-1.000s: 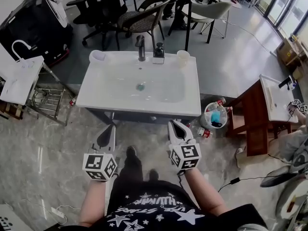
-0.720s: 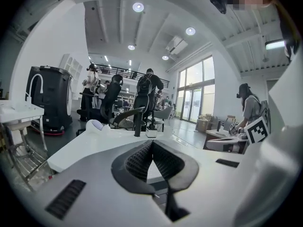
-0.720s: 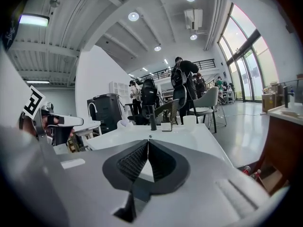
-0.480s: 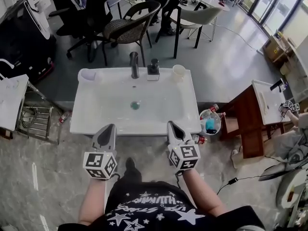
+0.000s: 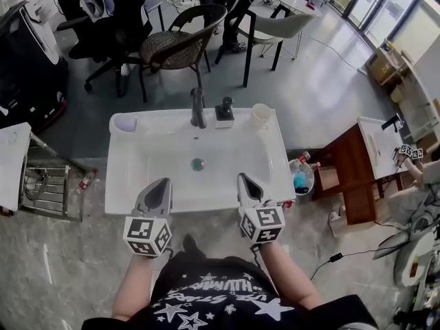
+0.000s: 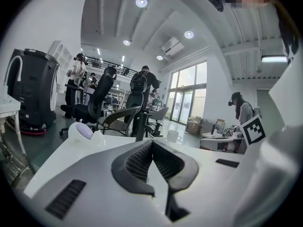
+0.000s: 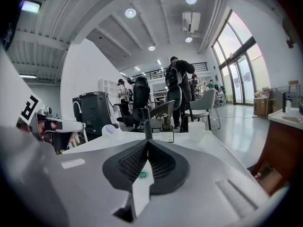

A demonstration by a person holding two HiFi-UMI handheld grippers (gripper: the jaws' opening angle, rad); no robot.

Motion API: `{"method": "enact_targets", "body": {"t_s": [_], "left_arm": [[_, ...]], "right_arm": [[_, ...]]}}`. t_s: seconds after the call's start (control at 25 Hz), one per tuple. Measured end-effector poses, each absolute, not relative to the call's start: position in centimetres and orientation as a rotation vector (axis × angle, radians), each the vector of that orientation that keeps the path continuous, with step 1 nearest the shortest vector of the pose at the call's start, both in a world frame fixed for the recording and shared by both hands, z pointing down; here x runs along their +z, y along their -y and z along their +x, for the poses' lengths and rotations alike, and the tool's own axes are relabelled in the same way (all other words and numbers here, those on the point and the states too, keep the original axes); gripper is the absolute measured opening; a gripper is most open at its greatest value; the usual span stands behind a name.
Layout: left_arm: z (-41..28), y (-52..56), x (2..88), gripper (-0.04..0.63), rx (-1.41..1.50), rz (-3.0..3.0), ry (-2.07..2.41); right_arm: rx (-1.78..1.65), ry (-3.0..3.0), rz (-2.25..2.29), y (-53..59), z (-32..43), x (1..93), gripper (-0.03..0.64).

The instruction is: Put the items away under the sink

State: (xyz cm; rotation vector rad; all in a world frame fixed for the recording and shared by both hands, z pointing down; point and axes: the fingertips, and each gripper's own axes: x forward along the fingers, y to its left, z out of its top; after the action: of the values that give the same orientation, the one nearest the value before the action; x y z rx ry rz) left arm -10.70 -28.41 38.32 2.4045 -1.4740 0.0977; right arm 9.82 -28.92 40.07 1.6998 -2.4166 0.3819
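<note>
The left tool (image 5: 161, 185) and right tool (image 5: 246, 180) are hovering over the near rim of the sink (image 5: 137, 177), each with jaws pressed together and gripping nothing. The cup (image 5: 260, 115), dispenser (image 5: 224, 111) and bowl (image 5: 124, 123) are standing along the far rim beside the faucet (image 5: 198, 107).

Open-plan office turned test lab: a freestanding white sink (image 5: 120, 184) on polished floor (image 5: 323, 81), office chairs (image 5: 180, 43) and standing people (image 6: 141, 86) behind it, tall windows (image 7: 236, 79) beyond.
</note>
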Motion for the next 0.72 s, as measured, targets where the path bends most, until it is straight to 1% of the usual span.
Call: {"method": "enact_targets", "body": {"t_s": [0.4,0.72], "left_arm": [[-11.6,32.2,38.1,0.009,0.109,2.492,1.362],[-10.4,34.3,38.5,0.009,0.141,2.509,1.324]], "right_arm": [[0.393,2.334,1.845,30.5,9.6,40.0,0.004],[0.415,2.307,1.89,33.0,11.1,40.8,0.005]]}}
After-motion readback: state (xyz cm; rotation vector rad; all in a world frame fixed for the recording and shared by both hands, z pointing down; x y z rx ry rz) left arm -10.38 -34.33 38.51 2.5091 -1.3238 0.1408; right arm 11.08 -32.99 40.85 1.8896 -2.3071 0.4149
